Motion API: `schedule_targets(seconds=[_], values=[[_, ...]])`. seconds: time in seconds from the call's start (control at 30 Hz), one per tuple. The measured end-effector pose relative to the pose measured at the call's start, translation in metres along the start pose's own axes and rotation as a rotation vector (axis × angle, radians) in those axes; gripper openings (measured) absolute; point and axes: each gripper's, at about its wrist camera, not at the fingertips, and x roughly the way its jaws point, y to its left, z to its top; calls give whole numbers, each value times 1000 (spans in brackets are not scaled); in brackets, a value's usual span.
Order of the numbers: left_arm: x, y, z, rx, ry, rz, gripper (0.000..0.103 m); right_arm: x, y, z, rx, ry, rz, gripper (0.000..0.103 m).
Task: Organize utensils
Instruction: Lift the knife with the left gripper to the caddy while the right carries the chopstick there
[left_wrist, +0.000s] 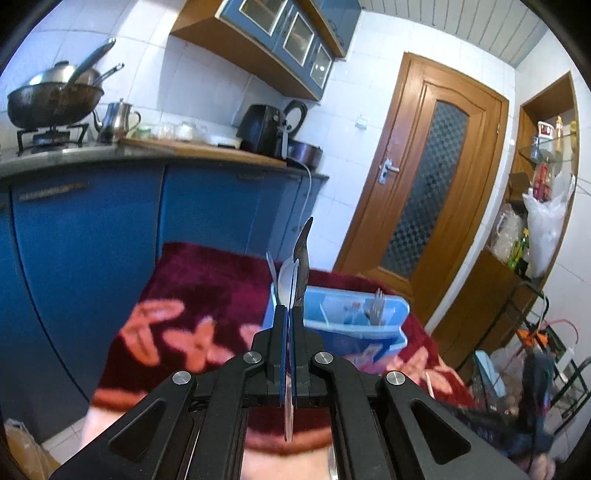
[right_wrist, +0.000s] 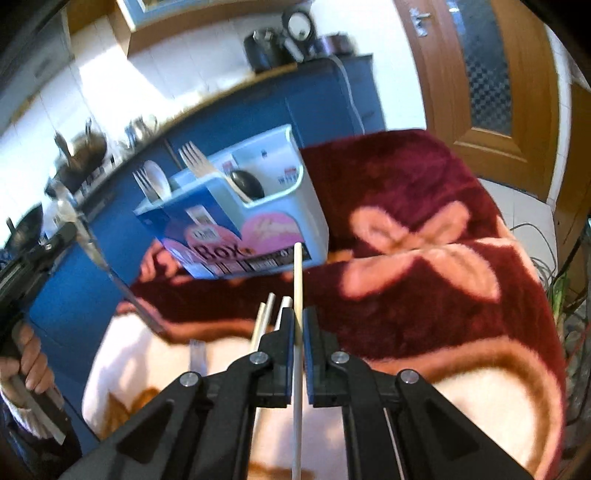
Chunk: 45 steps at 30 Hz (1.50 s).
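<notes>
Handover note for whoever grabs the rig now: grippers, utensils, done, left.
Left gripper: shut on a metal spoon, held up in front of the box.
Right gripper: shut on one chopstick, pointing at the box.
Box stands on the red blanket.
Done: two forks, a white spoon and a dark spoon stand in its compartments.
Left: drop in the held spoon and chopstick, then the other chopsticks lying on the blanket.

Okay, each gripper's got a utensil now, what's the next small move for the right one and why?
Probably carry the chopstick pinched in the right gripper toward the organizer box ahead; it already holds forks, while more chopsticks lie on the blanket.
</notes>
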Motion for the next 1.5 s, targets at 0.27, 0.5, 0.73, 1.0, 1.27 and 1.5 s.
schedule_targets(seconds=[0.27, 0.5, 0.73, 1.0, 1.27, 1.5], values=[[-9, -9, 38, 21, -99, 13, 1, -16, -2, -13, 40, -125, 1, 6], [-14, -18, 72, 55, -216, 35, 1, -24, -3, -18, 10, -164, -13, 6], [17, -20, 76, 54, -243, 33, 1, -29, -1, -23, 2, -201, -3, 6], [58, -5, 43, 17, -119, 45, 1, -41, 3, -14, -33, -258, -13, 6], [76, 1, 19, 13, -69, 37, 0, -53, 20, 20, -102, -378, -28, 6], [76, -3, 11, 45, -72, 25, 0, -46, 35, 63, -138, -513, -30, 6]])
